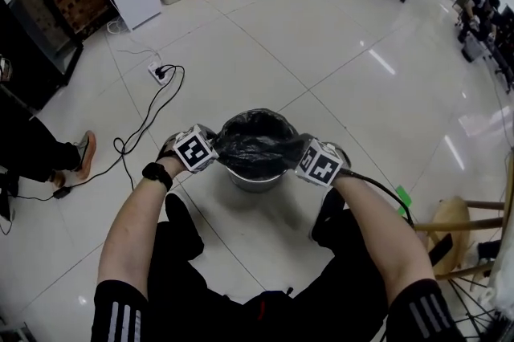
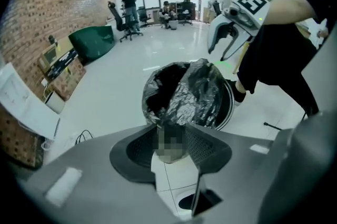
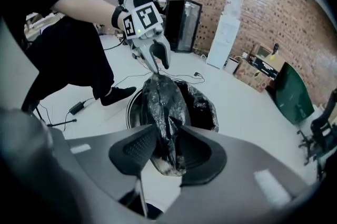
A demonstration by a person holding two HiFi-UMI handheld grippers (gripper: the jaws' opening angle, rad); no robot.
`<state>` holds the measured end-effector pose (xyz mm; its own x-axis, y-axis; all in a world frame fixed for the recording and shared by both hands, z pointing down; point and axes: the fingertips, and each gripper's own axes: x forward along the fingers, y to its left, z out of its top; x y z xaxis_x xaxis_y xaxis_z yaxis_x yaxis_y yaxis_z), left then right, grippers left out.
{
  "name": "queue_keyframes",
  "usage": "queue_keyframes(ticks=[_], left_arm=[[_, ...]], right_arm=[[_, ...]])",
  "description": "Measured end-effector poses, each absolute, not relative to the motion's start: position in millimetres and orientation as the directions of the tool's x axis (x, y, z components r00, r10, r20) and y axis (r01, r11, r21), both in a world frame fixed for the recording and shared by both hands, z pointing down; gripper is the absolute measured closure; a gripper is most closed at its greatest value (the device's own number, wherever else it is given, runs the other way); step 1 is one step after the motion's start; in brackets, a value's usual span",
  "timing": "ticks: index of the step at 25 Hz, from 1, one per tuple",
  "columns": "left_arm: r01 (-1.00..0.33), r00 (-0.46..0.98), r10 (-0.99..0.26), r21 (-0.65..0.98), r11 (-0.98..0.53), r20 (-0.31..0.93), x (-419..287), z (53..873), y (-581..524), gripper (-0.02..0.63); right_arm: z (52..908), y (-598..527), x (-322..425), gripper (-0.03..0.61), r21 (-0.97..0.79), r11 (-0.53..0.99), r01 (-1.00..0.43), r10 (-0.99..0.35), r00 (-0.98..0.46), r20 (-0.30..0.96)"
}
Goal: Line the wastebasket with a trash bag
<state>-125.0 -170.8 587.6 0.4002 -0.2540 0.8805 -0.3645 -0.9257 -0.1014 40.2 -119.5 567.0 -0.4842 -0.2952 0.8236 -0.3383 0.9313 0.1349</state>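
Where the bag (image 1: 255, 141) is: mouth up inside the bin (image 1: 257, 183), with its black film stretched between your two grippers above the rim and one edge drawn to each side.
Bin: round metal, upright on the floor (image 1: 337, 67) just in front of you. Only a strip of its wall shows under the film.
Left gripper (image 2: 169, 129): the jaws are part-way apart with film at their tips. In the right gripper view the film rises to a peak there, so you look to be pinching it.
Right gripper (image 3: 168, 131): the jaws are closed on a thick bunched fold, and its loose end hangs through behind them.
Handling: expect thin, light, limp, slippery film. It will not hold a shape, it clings and bunches, and it could tear if you drag it hard over the metal rim. The bin looks light enough to tip if you pull sideways.
Where to grip: take the mouth hem at opposite sides. Hold a single layer rather than a wad, so you can spread it and fold it down outside the rim.
Left to do: the rim shows bare on one side in the left gripper view, so the cuff looks unfinished.
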Motion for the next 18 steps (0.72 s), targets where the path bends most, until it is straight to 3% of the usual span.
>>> queue_keyframes(ticks=[6, 12, 18], left_arm=[[-0.175, 0.351, -0.205, -0.151, -0.973, 0.914, -104.0, 605.0, -125.8, 0.426], [-0.161, 0.338, -0.21, -0.164, -0.973, 0.918, -109.8, 591.5, -110.6, 0.427], [-0.154, 0.335, -0.206, -0.163, -0.975, 0.919, -114.5, 589.9, -89.3, 0.428]], right_arm=[[606.7, -107.1, 34.2, 0.427, 0.191, 0.957, -0.219, -0.264, -0.381, 0.886], [599.8, -84.6, 23.8, 0.571, 0.205, 0.971, -0.125, -0.236, -0.354, 0.905], [599.1, -56.3, 17.0, 0.572, 0.16, 0.979, -0.13, -0.197, -0.365, 0.91]])
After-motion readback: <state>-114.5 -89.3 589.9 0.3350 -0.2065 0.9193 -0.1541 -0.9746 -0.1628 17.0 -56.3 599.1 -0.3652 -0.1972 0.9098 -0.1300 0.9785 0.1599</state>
